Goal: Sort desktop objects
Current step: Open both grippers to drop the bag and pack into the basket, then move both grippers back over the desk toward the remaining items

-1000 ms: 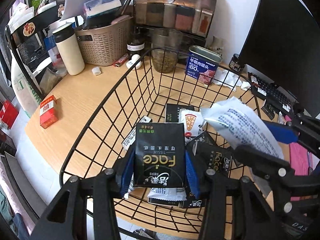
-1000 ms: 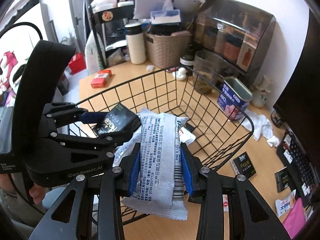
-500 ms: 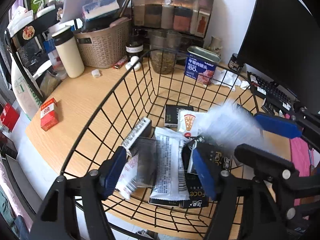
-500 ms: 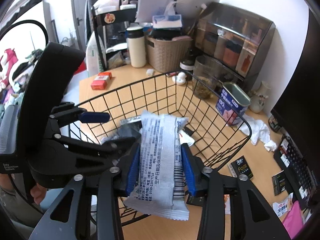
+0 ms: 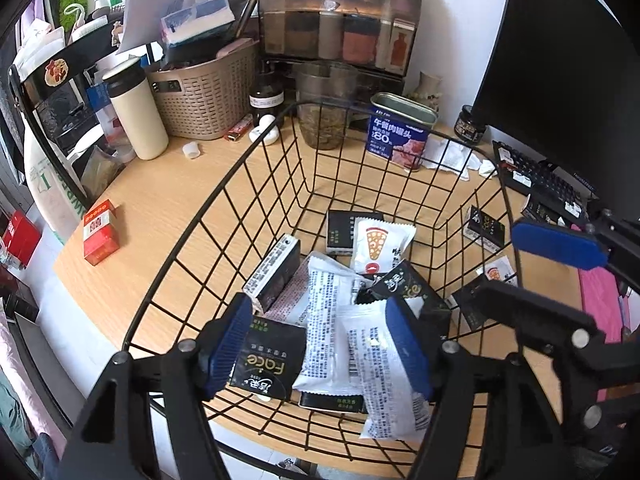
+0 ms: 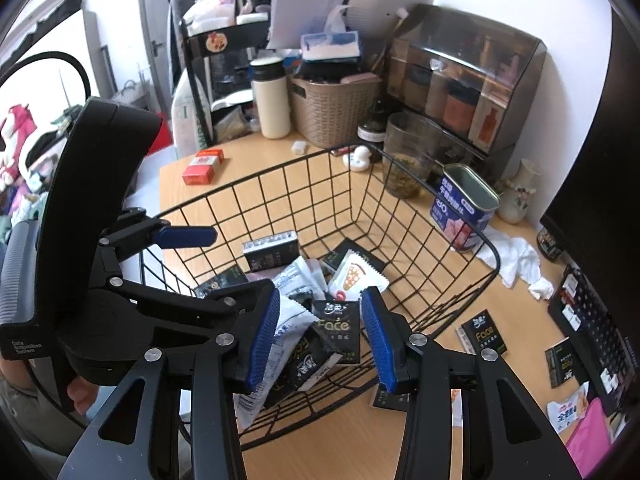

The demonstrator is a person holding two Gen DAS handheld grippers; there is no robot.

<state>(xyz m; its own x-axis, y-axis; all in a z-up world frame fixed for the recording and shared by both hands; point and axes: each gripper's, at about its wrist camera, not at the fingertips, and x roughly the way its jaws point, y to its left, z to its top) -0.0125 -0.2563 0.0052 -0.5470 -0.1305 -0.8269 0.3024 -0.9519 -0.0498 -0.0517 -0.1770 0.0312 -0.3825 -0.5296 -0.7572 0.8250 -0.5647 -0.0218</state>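
A black wire basket (image 5: 256, 148) (image 6: 256, 176) on the wooden desk holds several black tissue packs and white snack packets. My left gripper (image 5: 320, 312) hangs open over its near side. A black "Face" tissue pack (image 5: 268, 364) lies loose below it on the basket floor. My right gripper (image 6: 322, 300) (image 5: 520, 268) is open too, with nothing between its pads. A white printed packet (image 5: 384, 364) (image 6: 284, 320) lies in the basket beneath it, beside another Face pack (image 6: 338, 328). More Face packs (image 6: 482, 334) and a snack packet (image 6: 568, 408) lie on the desk right of the basket.
Behind the basket stand a blue meat tin (image 5: 396, 136), a glass jar (image 5: 324, 120), a woven bin (image 5: 208, 96) and a cream flask (image 5: 136, 116). A red box (image 5: 100, 232) lies left. Crumpled tissue (image 5: 456, 156), a keyboard (image 5: 548, 188) and a monitor are right.
Both grippers have opened. The Face pack has dropped from the left gripper into the basket. The white packet has dropped there from the right gripper.
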